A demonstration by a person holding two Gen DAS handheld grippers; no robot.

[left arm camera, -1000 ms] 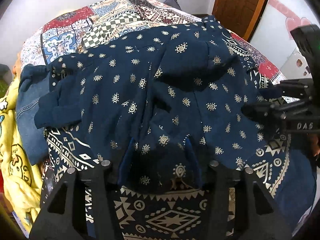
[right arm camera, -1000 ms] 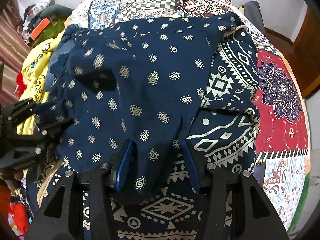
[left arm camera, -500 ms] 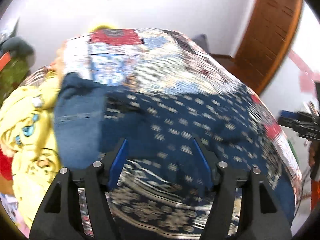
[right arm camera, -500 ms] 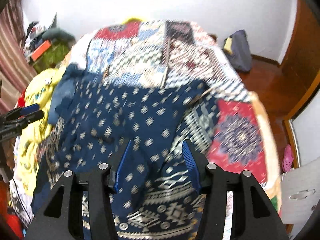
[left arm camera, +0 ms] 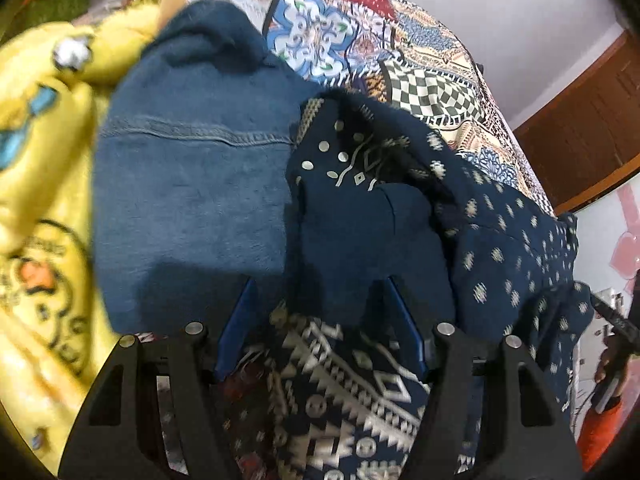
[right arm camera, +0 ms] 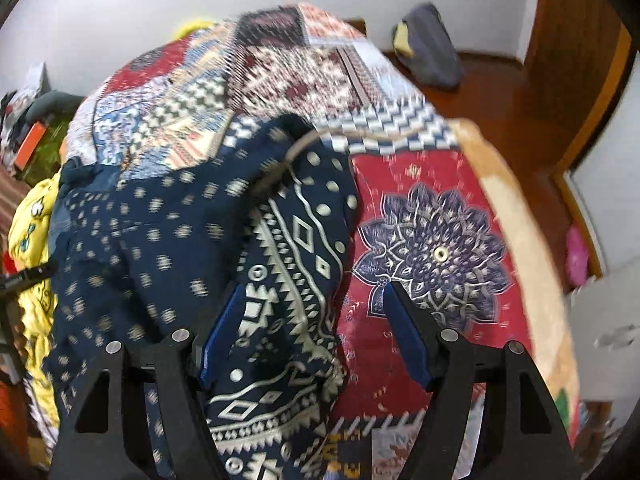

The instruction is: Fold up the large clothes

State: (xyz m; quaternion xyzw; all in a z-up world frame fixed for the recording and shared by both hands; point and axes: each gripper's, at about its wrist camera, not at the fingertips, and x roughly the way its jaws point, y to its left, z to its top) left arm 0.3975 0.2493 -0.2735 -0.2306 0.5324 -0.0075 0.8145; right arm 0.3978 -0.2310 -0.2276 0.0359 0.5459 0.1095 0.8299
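A large navy garment with small cream motifs and a white geometric border (left arm camera: 500, 240) (right arm camera: 152, 248) lies spread and partly folded on a patchwork bed. My left gripper (left arm camera: 318, 304) is open and empty, its blue pads over the garment's left edge near a plain navy fold (left arm camera: 368, 240). My right gripper (right arm camera: 314, 312) is open and empty, its jaws either side of the garment's right bordered edge (right arm camera: 288, 280), with the right pad over the red quilt.
A blue denim garment (left arm camera: 192, 184) and a yellow printed cloth (left arm camera: 36, 240) lie left of the navy one. The patchwork quilt (right arm camera: 436, 240) covers the bed. A grey bag (right arm camera: 428, 44) and wooden door (right arm camera: 576, 40) stand beyond the bed's right side.
Both grippers let go of the navy garment's hem after carrying it over, then swung apart: the left toward the garment's left edge, the right toward its right edge.
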